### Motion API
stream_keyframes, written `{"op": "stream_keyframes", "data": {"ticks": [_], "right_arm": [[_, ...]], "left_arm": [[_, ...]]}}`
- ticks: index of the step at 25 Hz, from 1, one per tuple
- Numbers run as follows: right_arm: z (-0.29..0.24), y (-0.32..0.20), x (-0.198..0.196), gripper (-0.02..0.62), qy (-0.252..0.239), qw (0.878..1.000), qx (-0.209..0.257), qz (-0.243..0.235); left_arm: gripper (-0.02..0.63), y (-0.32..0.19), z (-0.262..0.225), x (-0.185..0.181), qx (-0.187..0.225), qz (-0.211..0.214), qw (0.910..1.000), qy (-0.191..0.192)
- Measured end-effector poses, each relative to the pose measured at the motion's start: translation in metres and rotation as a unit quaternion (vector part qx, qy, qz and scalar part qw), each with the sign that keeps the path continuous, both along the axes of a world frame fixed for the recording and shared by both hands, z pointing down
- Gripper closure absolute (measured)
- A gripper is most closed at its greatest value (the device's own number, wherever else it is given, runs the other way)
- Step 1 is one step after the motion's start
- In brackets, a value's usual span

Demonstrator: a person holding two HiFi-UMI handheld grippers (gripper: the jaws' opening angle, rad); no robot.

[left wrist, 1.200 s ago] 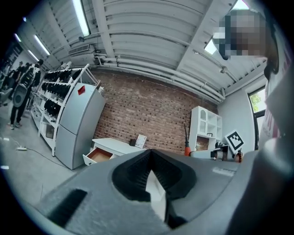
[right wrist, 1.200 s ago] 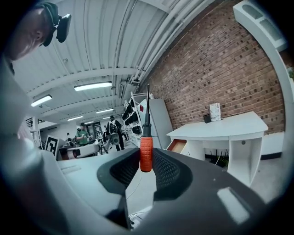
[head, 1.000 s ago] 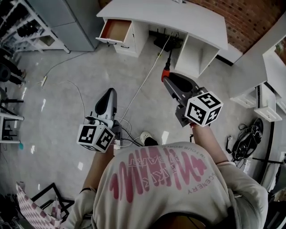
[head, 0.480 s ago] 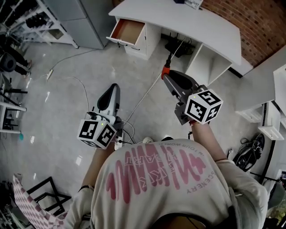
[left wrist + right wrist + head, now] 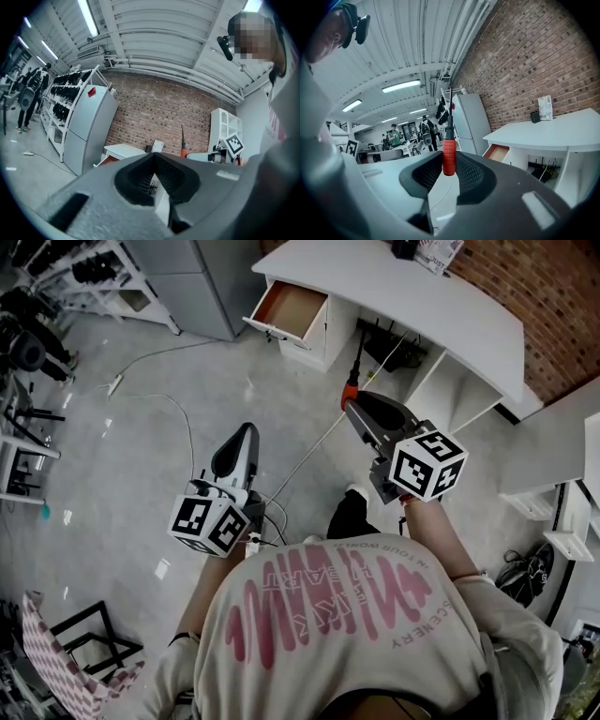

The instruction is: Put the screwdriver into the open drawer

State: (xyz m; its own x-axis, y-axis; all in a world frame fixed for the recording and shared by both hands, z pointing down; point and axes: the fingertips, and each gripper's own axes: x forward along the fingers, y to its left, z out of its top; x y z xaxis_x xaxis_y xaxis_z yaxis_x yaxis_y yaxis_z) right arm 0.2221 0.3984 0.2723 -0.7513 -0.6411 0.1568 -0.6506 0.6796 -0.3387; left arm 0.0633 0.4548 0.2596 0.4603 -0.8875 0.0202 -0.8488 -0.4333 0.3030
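stiff, light screwdriver (image 5: 448, 157) clamped by its ribbed red handle in right gripper (image 5: 349, 405), likely secure; open drawer (image 5: 292, 311) far left; left gripper (image 5: 246, 431) closed, empty.

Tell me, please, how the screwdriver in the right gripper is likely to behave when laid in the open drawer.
The screwdriver looks rigid: its thin shaft stands straight above the red handle. The round handle would probably roll on the flat bottom of the drawer. Its seemingly ribbed grip probably resists slipping in the right gripper.
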Motion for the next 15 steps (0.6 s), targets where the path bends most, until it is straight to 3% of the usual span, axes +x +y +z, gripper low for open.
{"op": "stream_keyframes", "data": {"ticks": [8,15], "right_arm": [[0.013,-0.068,-0.017,0.492,0.01,1.0,-0.002,-0.017],[0.005,-0.169,-0.03,0.492,0.019,0.999,0.014,-0.047]], "left_arm": [[0.603,-0.056,0.013,-0.017,-0.005,-0.017,0.9998,-0.002],[0.603,-0.138,0.014,-0.034,-0.006,-0.05,0.9987,0.001]]}}
